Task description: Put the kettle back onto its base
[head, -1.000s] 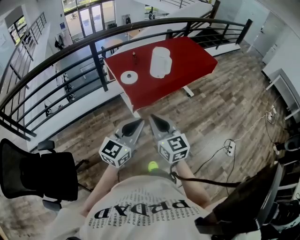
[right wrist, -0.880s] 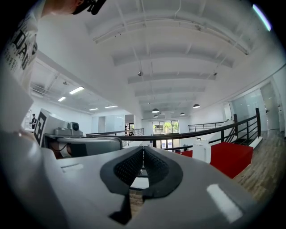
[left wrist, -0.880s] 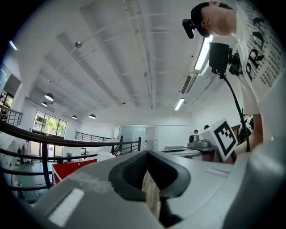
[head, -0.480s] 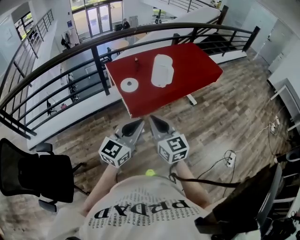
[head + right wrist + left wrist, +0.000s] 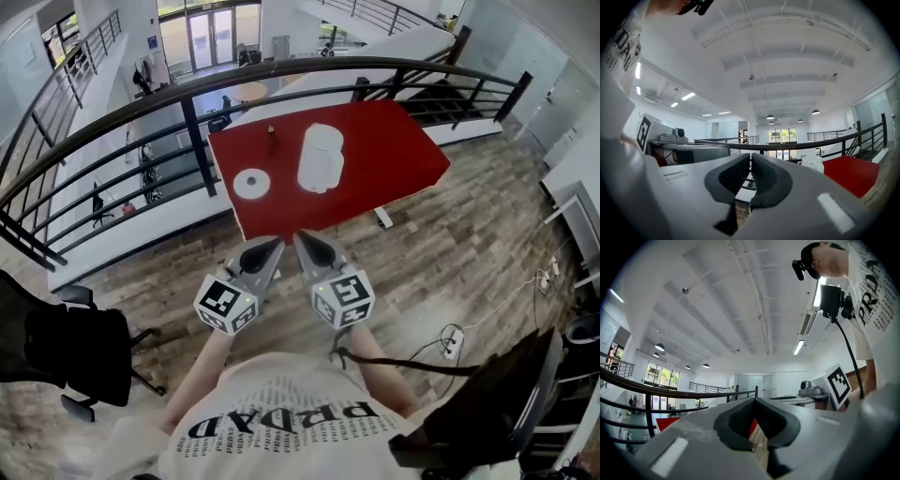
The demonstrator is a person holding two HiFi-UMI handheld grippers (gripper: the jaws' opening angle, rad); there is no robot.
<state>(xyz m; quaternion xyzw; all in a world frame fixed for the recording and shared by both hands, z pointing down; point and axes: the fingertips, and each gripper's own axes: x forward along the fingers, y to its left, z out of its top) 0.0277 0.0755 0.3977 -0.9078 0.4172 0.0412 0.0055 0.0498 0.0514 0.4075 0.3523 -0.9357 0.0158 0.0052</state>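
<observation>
Kettle [image 5: 320, 157] is standing white and upright near the middle of the red desk [image 5: 394, 150], off its base [image 5: 250, 183]. The base is lying as a flat round disc to the kettle's left, apart from it, so by my reading the task is not yet begun. Small dark bottle [image 5: 271, 139] is standing behind the base, toward the railing [image 5: 187, 94]. Both tools are being held low before the person's chest, over wooden floor and well short of the desk, which reads as the walk-up rather than the reach. Left tongs [image 5: 265, 247] and right tongs [image 5: 306, 240] are pointing level toward the desk, side by side, marker cubes facing up, tips angling slightly inward. Both are sitting closed, pads all but meeting and gripping nothing, presumably resting so until the kettle's handle is within reach; they will need widening first
</observation>
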